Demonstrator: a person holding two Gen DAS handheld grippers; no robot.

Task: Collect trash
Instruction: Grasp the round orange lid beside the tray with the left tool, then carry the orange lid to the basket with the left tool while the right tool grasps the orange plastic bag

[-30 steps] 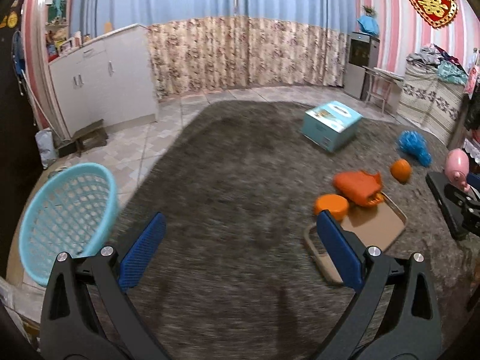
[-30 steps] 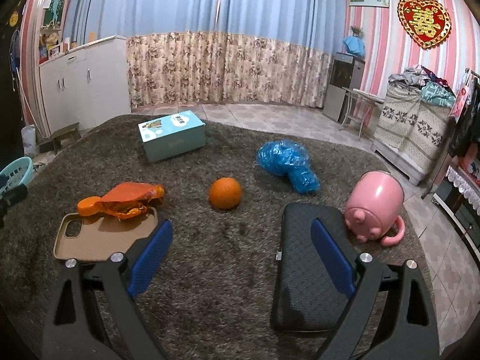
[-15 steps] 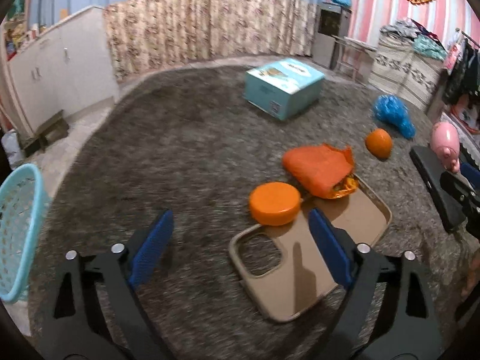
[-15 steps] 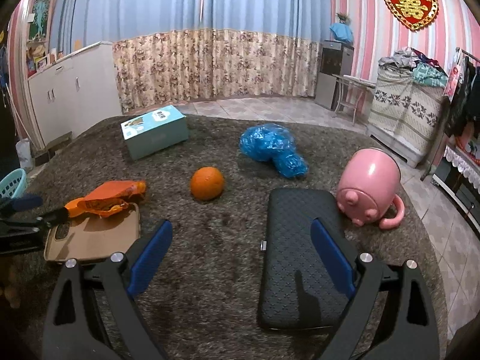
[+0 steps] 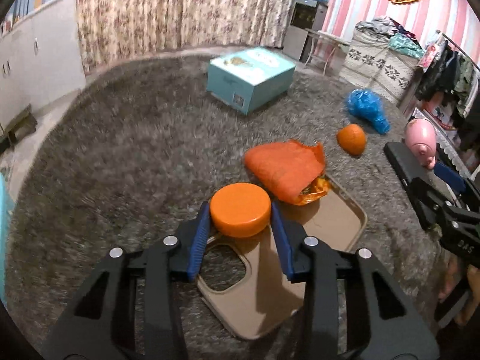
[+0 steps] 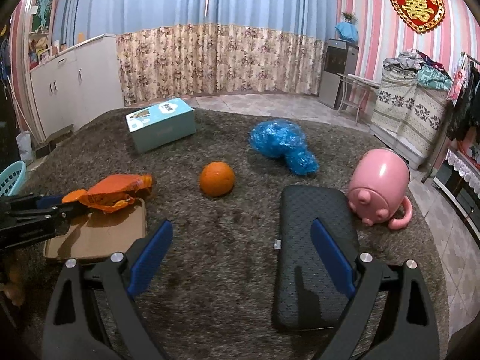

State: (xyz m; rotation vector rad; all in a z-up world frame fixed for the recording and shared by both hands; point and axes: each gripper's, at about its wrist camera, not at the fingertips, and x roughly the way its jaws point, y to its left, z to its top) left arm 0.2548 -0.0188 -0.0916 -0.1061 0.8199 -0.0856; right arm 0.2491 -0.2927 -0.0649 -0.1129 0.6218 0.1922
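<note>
Closing on: orange lid [image 5: 239,209], lower centre of the left wrist view, between the left gripper [image 5: 238,219] jaws; pads at its sides, firm contact not certain.
Lid attitude: lying flat, round, no long axis; rests on the near edge of the tan phone case [image 5: 315,273].
Wrapper: orange wrapper [image 5: 285,171], centre, long axis running upper left to lower right, torn end toward the case.
Right wrist view, right gripper [image 6: 241,249]: spread, nothing between the jaws, above the rug [image 6: 222,240].
Basket: blue basket [image 6: 10,177], far left edge; its inside is not visible.
Left to do, judged: lid, wrapper and blue bag [image 6: 280,144] not yet collected.
</note>
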